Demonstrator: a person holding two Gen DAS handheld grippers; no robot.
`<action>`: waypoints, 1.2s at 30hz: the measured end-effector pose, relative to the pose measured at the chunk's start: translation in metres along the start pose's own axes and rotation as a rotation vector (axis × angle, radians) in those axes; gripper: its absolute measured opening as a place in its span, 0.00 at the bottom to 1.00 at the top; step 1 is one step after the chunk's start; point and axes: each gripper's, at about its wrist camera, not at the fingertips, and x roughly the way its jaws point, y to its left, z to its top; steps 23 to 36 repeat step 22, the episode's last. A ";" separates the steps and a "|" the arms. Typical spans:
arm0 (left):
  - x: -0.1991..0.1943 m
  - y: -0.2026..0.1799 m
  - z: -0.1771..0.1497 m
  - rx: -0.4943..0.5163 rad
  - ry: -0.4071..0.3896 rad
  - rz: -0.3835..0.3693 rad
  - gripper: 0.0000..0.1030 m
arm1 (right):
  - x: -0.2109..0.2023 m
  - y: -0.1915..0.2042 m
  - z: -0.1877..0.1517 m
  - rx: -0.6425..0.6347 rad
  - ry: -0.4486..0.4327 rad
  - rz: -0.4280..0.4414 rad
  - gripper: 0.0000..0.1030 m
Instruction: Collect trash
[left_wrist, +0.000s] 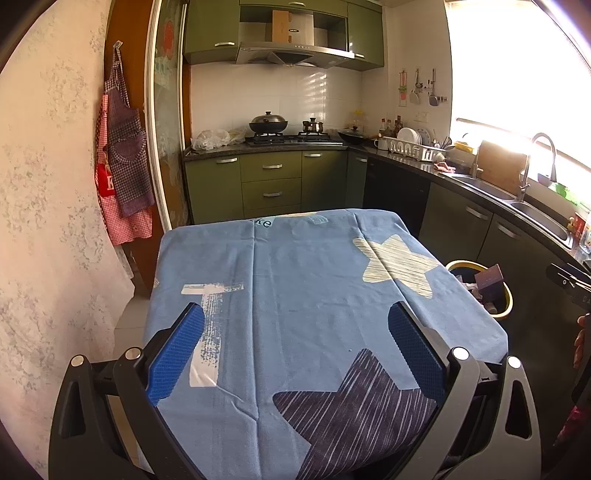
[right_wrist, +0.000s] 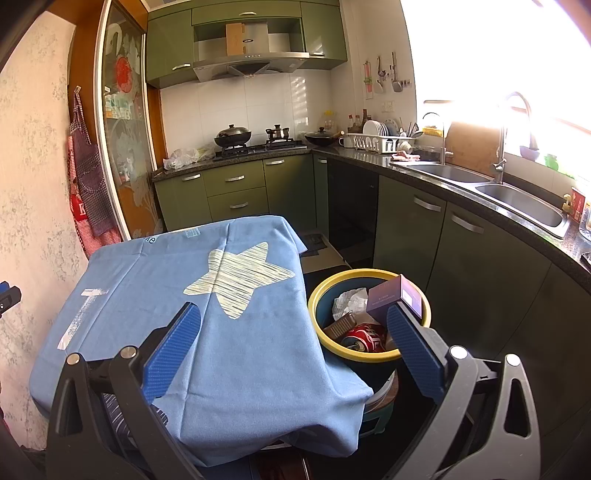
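Right wrist view: blue star-print cloth (right_wrist: 236, 332) draped over desk; yellow-rimmed bin (right_wrist: 369, 356) just beside its right edge, holding purple box (right_wrist: 397, 297), red can (right_wrist: 364, 338), crumpled paper (right_wrist: 347, 301). Left tongs (left_wrist: 295, 334) and right tongs (right_wrist: 293, 328) spread wide, gripping nothing.

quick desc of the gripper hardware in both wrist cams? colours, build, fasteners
Both match. Left gripper and right gripper: black plastic linkage arms with triangular cutouts and silver round pivot bolts, jaws faced with blue textured pads. No cables or markings visible.
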 end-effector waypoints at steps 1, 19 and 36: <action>0.001 0.000 0.000 -0.003 0.003 -0.008 0.95 | 0.000 0.000 -0.001 0.001 0.001 -0.001 0.93; 0.032 0.017 0.009 -0.008 0.042 0.023 0.95 | 0.024 0.005 0.005 -0.021 0.040 0.026 0.93; 0.065 0.032 0.022 -0.007 0.068 0.058 0.95 | 0.045 0.017 0.017 -0.056 0.067 0.051 0.93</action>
